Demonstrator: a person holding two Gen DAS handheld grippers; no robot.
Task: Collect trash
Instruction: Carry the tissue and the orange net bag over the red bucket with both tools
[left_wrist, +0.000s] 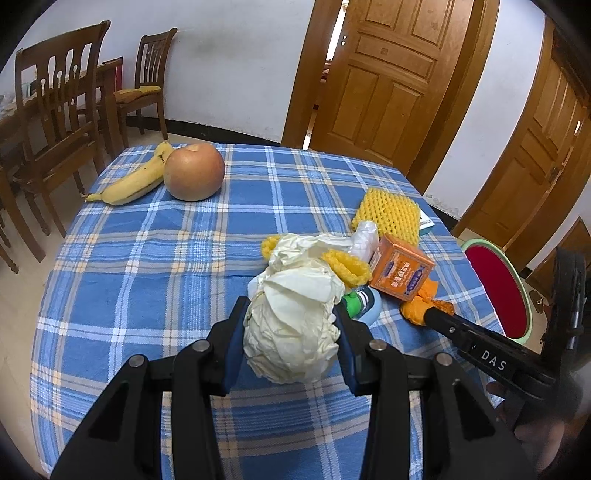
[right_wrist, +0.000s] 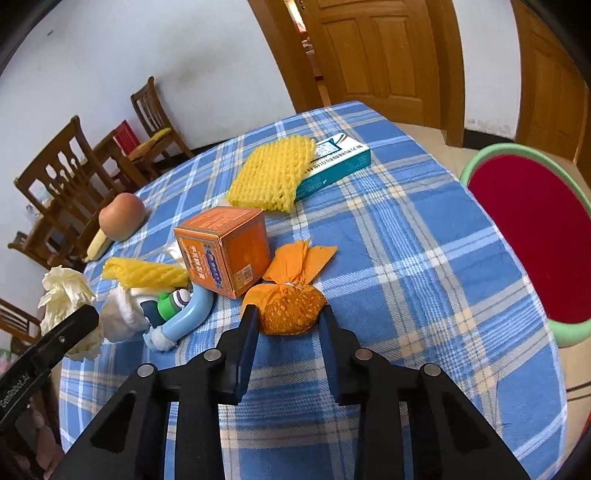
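My left gripper (left_wrist: 291, 314) is shut on a crumpled cream paper ball (left_wrist: 295, 325), which also shows in the right wrist view (right_wrist: 66, 306). My right gripper (right_wrist: 288, 314) has its jaws around an orange wrapped bundle (right_wrist: 291, 310) on the blue plaid tablecloth (right_wrist: 406, 258); the fingers touch or nearly touch its sides. Behind it lie an orange box (right_wrist: 225, 251), yellow foam nets (right_wrist: 269, 173), a teal box (right_wrist: 336, 162), white tissue (right_wrist: 122, 314) and a blue curved item (right_wrist: 188, 321).
A red bin with a green rim (right_wrist: 535, 236) stands off the table's right edge. An apple (left_wrist: 194, 171) and a banana (left_wrist: 133, 181) lie at the far left. Wooden chairs (left_wrist: 55, 110) and doors (left_wrist: 388, 74) stand behind.
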